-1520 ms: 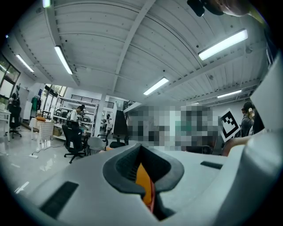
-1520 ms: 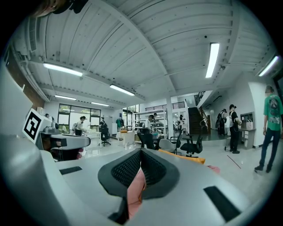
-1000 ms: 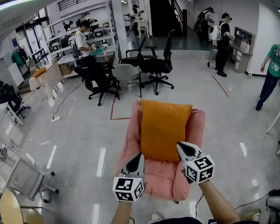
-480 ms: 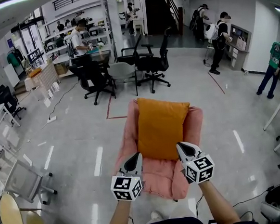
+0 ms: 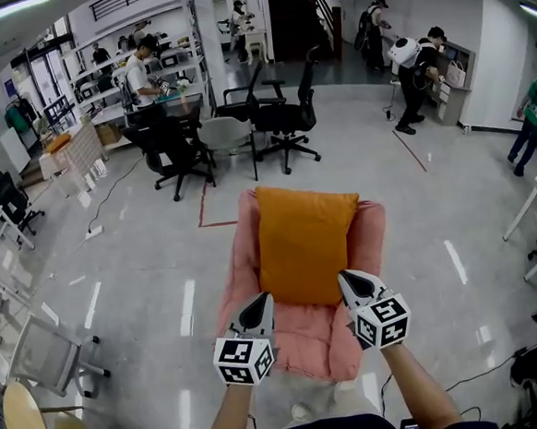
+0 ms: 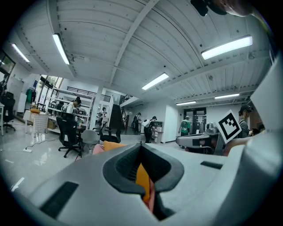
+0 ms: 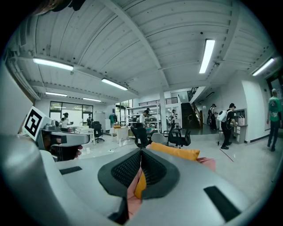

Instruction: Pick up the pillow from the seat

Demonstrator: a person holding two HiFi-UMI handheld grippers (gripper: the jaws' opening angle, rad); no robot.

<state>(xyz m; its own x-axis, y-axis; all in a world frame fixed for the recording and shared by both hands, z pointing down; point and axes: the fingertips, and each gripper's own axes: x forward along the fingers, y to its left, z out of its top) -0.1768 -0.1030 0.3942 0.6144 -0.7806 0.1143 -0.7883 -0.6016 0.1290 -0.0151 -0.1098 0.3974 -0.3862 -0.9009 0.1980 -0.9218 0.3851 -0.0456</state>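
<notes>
An orange pillow point(image 5: 306, 245) stands upright on the pink armchair point(image 5: 239, 262) seat, leaning on its back; the left gripper point(image 5: 260, 300) and right gripper point(image 5: 347, 279), jaws closed and empty, hover just before it

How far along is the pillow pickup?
Nothing looks done yet: the orange pillow stands on the seat of the pink armchair, leaning on its back. In hand: the left gripper and right gripper hover before it, jaws shut, empty. Left: open, reach, grasp, lift.
</notes>
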